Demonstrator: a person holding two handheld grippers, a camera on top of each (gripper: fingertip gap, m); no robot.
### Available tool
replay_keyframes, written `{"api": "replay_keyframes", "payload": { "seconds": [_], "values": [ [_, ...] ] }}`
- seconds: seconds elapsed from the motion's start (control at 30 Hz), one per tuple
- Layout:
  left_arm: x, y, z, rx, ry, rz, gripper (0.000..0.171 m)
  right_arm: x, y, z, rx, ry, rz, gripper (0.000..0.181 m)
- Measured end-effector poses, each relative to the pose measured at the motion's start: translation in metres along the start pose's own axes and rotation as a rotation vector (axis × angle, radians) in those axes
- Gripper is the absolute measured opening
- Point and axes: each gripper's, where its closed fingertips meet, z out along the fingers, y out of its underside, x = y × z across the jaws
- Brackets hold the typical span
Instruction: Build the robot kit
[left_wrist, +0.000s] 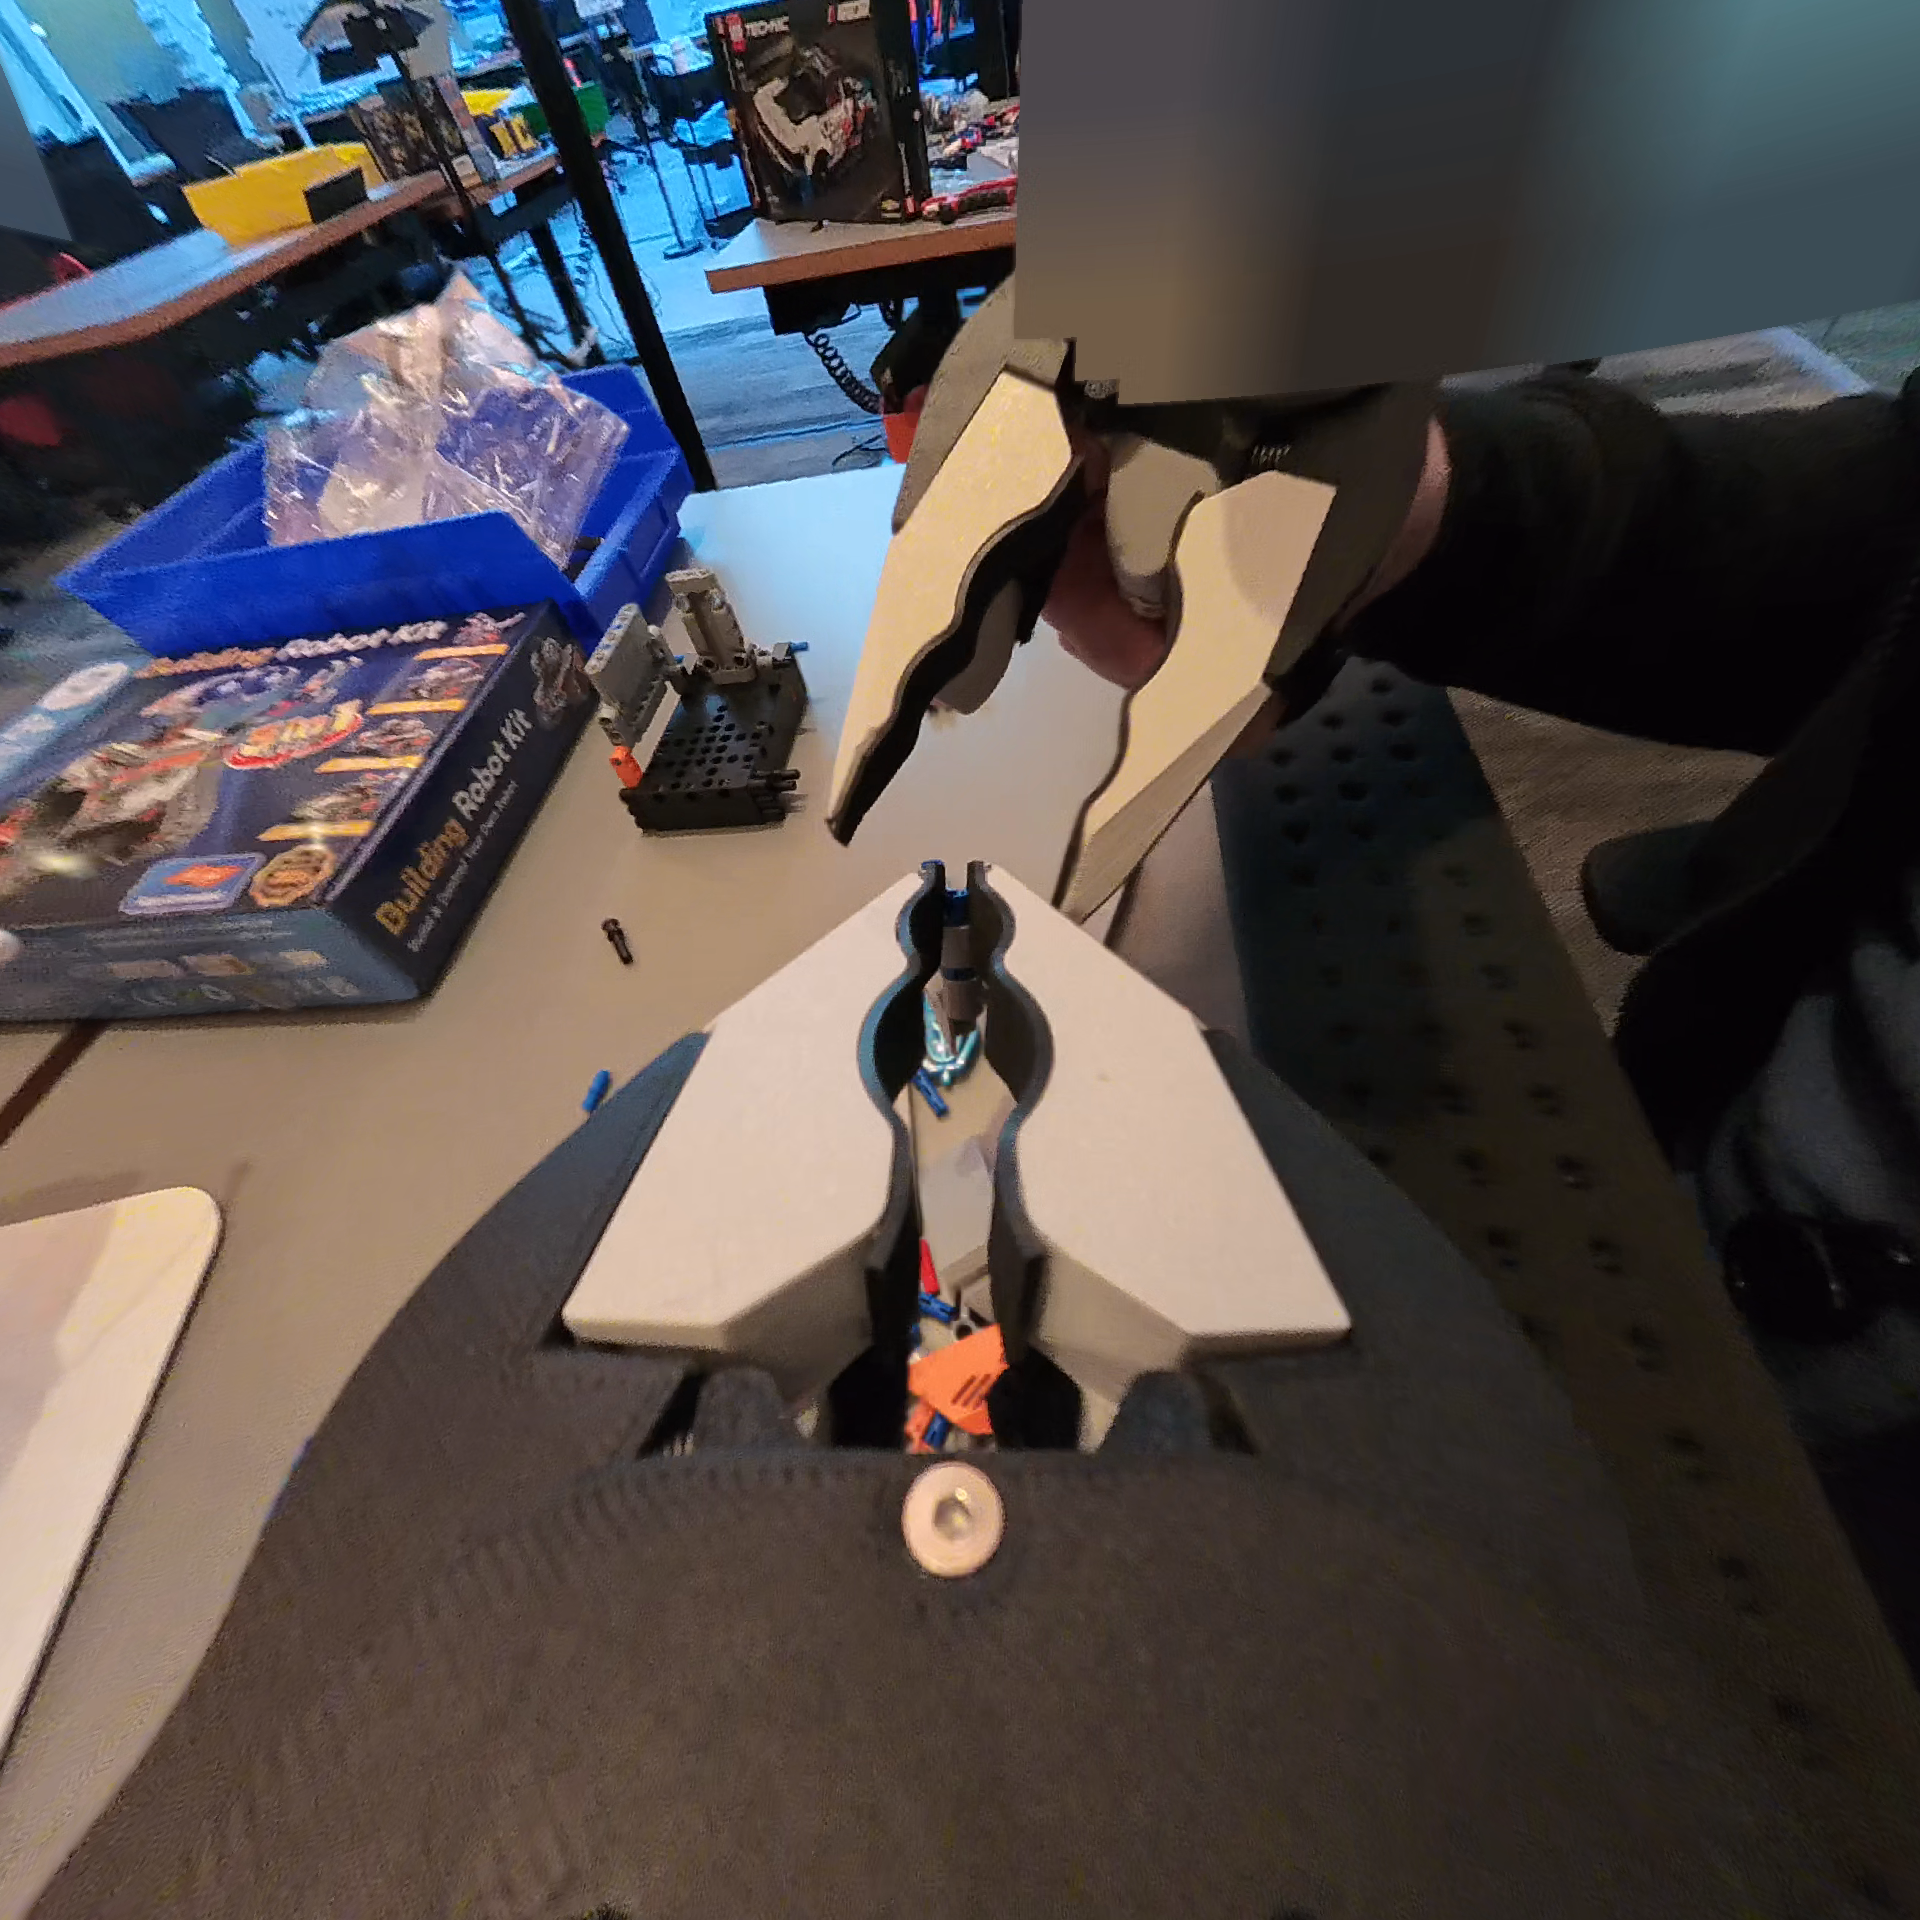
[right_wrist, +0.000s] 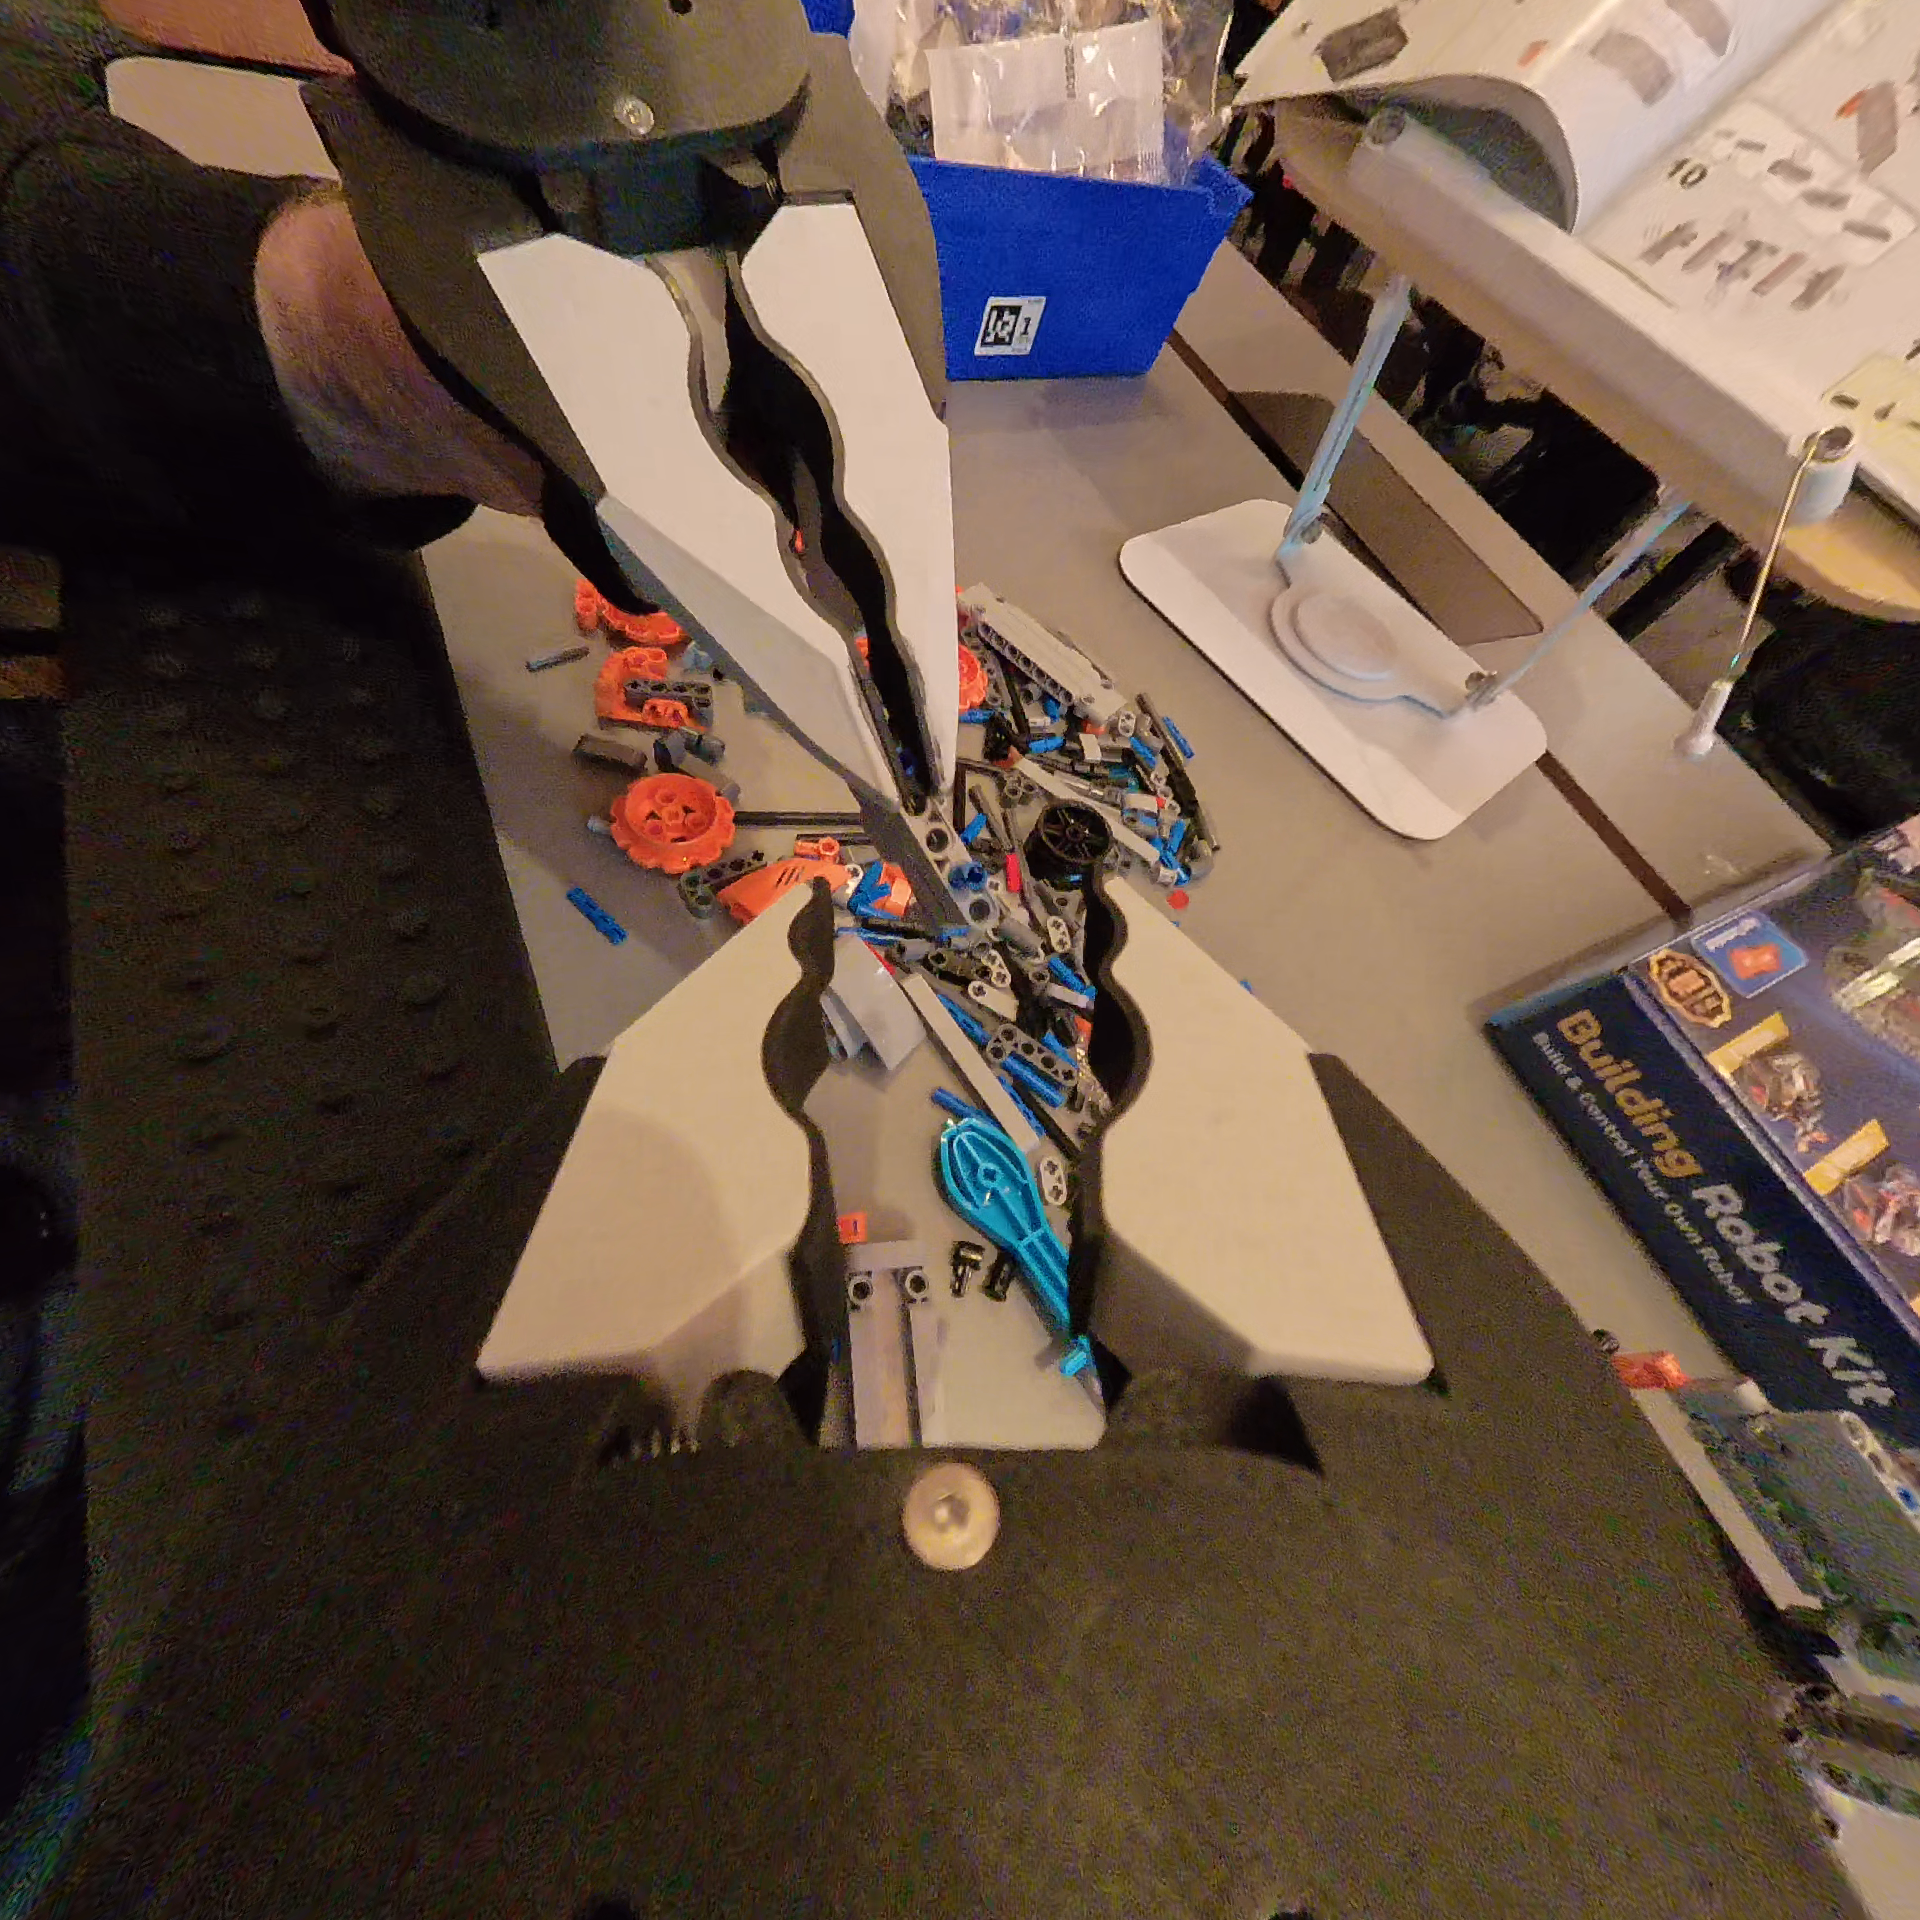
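Observation:
My left gripper (left_wrist: 954, 871) is shut on a grey holed beam (left_wrist: 956, 966) that carries a blue pin (left_wrist: 958, 906) near the fingertips. In the right wrist view the left gripper (right_wrist: 914, 779) comes down from the top, and the beam (right_wrist: 940, 847) sticks out of its tips above the parts pile. My right gripper (right_wrist: 961, 914) is open, with its fingers (right_wrist: 707, 1091) on either side of the beam's free end, not touching it. In the left wrist view the right gripper's fingers (left_wrist: 966, 582) spread open just beyond my left fingertips. A person's hand holds each gripper.
A pile of small grey, black and blue parts (right_wrist: 1091, 748) lies on the grey table (left_wrist: 416, 1091), with an orange wheel (right_wrist: 670, 821) and a cyan piece (right_wrist: 1003, 1205). Around it are a black holed assembly (left_wrist: 717, 738), a kit box (left_wrist: 260, 790), a blue bin (left_wrist: 364, 561), a white stand base (right_wrist: 1340, 644) and a black perforated mat (left_wrist: 1403, 935).

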Motion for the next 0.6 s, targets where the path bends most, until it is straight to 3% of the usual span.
{"api": "replay_keyframes", "payload": {
  "seconds": [0.13,0.2,0.27,0.4,0.5,0.6],
  "values": [
    [-0.005,-0.004,-0.003,0.067,0.075,-0.177,0.001,0.002,0.003,-0.001,0.007,0.006,-0.024,0.049],
    [-0.009,-0.01,0.0,0.118,0.124,-0.327,0.001,0.003,0.003,0.006,-0.023,0.082,-0.143,0.062],
    [-0.014,-0.015,0.001,0.182,0.177,-0.469,0.001,0.004,0.005,0.015,-0.063,0.194,-0.323,0.063],
    [-0.013,-0.016,0.006,0.236,0.279,-0.654,0.001,0.012,0.011,0.022,-0.125,0.319,-0.448,0.042],
    [-0.016,-0.018,0.004,0.253,0.277,-0.646,0.002,0.006,0.007,0.019,-0.075,0.229,-0.343,0.041],
    [-0.014,-0.022,-0.003,0.231,0.247,-0.481,0.024,0.002,0.005,0.014,-0.035,0.103,-0.235,0.041]
  ]
}}
